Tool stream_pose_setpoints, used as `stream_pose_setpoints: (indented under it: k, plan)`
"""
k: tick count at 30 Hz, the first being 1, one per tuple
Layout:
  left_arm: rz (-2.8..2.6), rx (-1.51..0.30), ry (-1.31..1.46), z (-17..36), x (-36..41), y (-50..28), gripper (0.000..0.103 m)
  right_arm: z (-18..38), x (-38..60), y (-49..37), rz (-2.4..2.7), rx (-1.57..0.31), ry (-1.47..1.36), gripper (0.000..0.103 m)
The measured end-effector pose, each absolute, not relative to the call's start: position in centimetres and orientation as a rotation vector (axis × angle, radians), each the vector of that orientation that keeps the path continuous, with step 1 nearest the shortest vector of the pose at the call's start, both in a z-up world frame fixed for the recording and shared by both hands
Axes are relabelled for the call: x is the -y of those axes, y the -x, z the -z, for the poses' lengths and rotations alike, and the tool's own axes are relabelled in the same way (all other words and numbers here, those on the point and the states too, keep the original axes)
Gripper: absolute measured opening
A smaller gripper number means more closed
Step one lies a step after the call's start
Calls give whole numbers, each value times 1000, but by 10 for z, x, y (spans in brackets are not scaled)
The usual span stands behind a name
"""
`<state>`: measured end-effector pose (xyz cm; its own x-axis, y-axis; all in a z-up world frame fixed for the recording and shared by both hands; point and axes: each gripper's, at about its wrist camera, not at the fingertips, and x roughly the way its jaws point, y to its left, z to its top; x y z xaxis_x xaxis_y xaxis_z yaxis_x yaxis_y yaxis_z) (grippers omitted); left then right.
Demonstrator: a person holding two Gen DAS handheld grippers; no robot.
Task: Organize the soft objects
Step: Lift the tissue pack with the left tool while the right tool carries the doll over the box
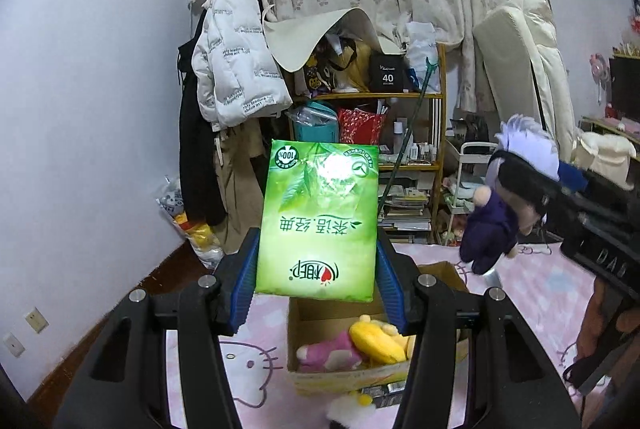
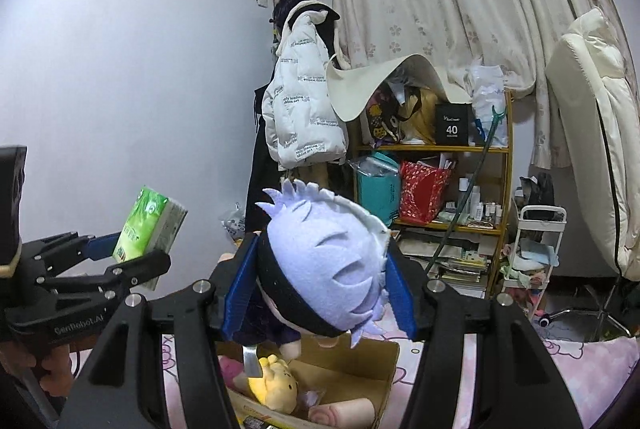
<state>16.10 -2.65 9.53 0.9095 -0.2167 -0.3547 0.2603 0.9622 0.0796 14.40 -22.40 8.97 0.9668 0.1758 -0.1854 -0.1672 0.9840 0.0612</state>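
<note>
The left gripper [image 1: 316, 269] clamps the tissue pack [image 1: 318, 221] by its sides above the box [image 1: 360, 373]. The right gripper [image 2: 318, 289] clamps the doll [image 2: 324, 269] by its head, over the box's near edge. Both items appear light and compressible; grip across the widest part.

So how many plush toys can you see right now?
3: the purple-haired doll in the right gripper, and a yellow plush and a pink plush in the cardboard box. More may be hidden.
</note>
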Motion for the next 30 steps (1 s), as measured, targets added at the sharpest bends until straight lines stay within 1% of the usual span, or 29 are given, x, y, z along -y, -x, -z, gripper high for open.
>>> stream_pose_setpoints:
  k: [5,17,30]
  plan:
    - [240,-362,-130,-79,28,-170,53,-77,223,-161,-169,-225,-43,63]
    - [230,-470,-118,-31,25,-196,53,-30,229,-186,-144,-313,-65,63]
    - [235,-526,-122,-8,25,-211,53,-9,238,-199,-146,-353,-77,63]
